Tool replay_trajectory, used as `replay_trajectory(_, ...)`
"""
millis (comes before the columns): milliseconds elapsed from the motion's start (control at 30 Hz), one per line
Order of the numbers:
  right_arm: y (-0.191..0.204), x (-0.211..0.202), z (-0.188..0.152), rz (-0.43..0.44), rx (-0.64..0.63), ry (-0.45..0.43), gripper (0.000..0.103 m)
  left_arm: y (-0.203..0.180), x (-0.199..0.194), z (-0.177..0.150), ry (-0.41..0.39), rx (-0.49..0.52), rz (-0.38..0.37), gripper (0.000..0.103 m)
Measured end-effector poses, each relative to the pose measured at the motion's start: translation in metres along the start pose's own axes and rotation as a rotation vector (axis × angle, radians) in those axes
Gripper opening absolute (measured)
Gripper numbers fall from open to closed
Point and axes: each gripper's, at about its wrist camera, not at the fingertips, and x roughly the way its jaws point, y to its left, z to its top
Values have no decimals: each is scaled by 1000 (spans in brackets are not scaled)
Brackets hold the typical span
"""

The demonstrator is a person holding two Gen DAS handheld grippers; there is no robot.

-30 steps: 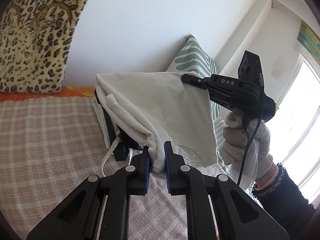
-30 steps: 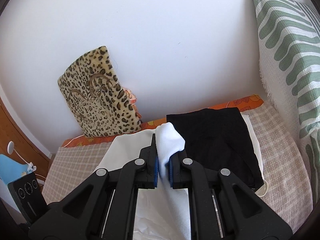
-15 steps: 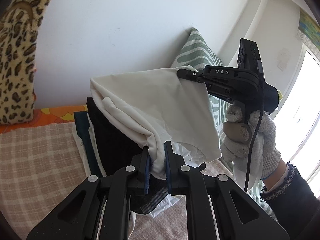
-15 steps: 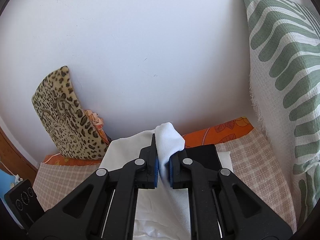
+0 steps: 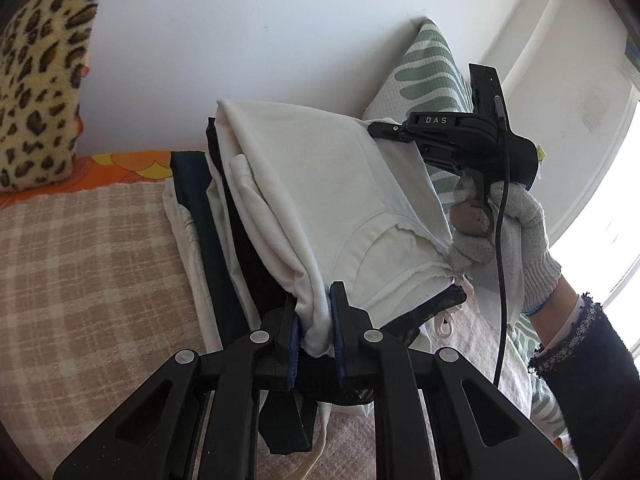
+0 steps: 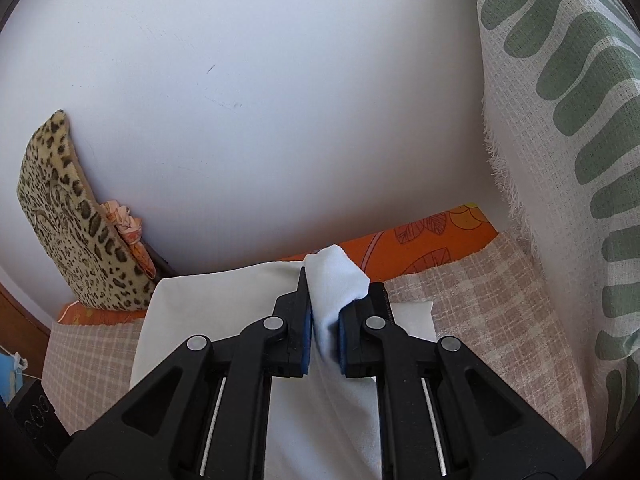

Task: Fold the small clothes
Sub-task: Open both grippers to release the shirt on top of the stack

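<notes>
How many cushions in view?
2. The leopard-print cushion leans on the wall at far left; the green-and-white patterned cushion stands at the right, behind the right tongs in the left view. Others may be hidden behind the held white garment.

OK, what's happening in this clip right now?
A person is carrying a folded white garment with two hand-held tools. The left claw pinches one bunched corner and the right claw pinches another, so the cloth hangs between them above a pile of folded clothes on the checked bedspread. It is not yet laid on the pile.
</notes>
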Motion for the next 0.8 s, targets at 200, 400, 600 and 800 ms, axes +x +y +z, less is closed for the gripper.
replay_trajectory(200, -15, 12, 1, -227, 5, 19, 42, -3, -9, -1, -2, -8, 39, 26)
replay_trajectory(400, -26, -9, 2, -285, 29, -12, 42, 3, -28, -4, -19, -2, 90, 40)
replay_trajectory(600, -20, -40, -2, -262, 47, -42, 43, 2, -52, -9, -6, 28, 128, 42)
replay_trajectory(800, -8, -72, -17, -261, 35, -50, 52, -18, -77, -11, -23, 64, 149, 50)
